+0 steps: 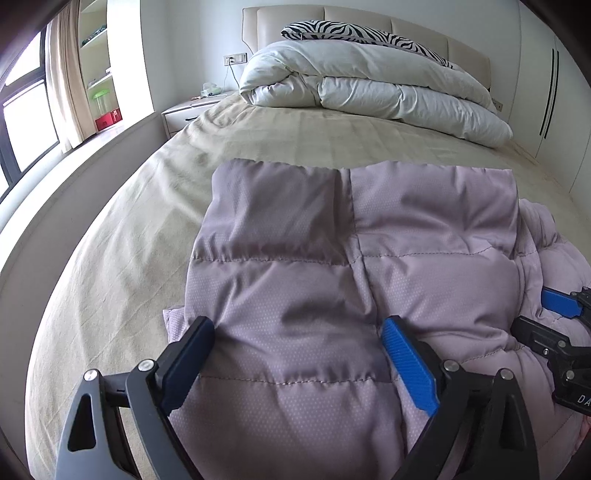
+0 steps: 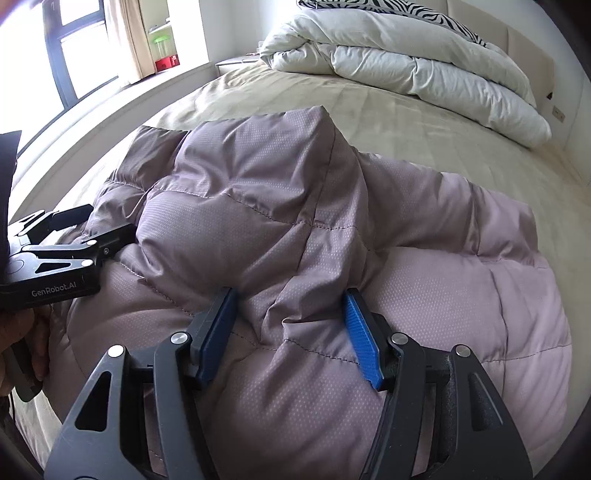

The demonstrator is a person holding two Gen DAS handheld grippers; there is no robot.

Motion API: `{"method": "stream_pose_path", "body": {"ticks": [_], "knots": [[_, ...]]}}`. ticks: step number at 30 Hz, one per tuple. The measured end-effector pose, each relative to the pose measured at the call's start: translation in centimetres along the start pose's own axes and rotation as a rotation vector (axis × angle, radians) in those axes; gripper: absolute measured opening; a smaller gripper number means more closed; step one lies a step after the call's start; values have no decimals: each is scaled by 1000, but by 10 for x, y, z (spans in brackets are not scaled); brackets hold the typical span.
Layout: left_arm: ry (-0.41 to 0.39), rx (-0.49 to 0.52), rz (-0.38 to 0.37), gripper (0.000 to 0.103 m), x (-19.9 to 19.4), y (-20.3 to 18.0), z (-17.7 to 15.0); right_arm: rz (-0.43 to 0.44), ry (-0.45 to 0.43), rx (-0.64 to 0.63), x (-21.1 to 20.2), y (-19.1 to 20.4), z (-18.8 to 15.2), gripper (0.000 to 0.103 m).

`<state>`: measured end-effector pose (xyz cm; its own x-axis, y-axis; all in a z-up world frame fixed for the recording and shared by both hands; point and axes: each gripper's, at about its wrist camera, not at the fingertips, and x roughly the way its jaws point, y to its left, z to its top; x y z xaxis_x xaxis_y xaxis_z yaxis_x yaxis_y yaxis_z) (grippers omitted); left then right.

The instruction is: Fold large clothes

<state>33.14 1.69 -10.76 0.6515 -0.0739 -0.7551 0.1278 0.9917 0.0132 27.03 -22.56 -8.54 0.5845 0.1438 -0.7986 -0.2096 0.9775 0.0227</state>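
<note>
- Two handheld grippers work a mauve quilted puffer jacket [image 1: 354, 266] spread on the near part of a bed.
- Right gripper [image 2: 291, 332]: blue pads clamped on a raised ridge of the jacket's padding, which bunches up and stands tented between them.
- Left gripper [image 1: 299, 354]: jaws spread wide over the jacket's flat near-left panel, fabric lying between the fingers with neither pad seen pressing it.
- Each tool appears at the edge of the other's view: the right one at the far right of the left camera, the left one at the left edge of the right camera, beside a hand [image 2: 22, 339] partly in view.
- Jacket lies on a beige bed sheet [image 1: 122, 229], its straight far edge facing the headboard.
- At the far end of the bed sits a rolled white duvet [image 1: 369, 85] with a zebra-print pillow [image 1: 354, 33] behind it.
- Far left: a nightstand [image 1: 184, 114], curtains [image 1: 64, 74] and a window [image 1: 22, 122].
</note>
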Motion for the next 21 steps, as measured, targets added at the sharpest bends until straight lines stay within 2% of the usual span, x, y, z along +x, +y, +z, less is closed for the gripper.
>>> {"method": "stream_pose_path", "body": {"ticks": [11,14,16,18,21], "knots": [[-23,-19,-10,99,6,2,-7,26,-72,12,16,-4,-19,59],[-15,-44,-51,98,1,9,-4,33,-81,16,13,-4,-19,59],[-9,-76,-76,95,-12,16,-1,63,-85,30,-1,-9,-17,58],[-42,-68,-78,93,-32,12,2,92,-140,67,-29,-19,-15,58],[-91,-9,-111,93,-53,-13,9,10,-268,124,-69,-54,-16,58]]}}
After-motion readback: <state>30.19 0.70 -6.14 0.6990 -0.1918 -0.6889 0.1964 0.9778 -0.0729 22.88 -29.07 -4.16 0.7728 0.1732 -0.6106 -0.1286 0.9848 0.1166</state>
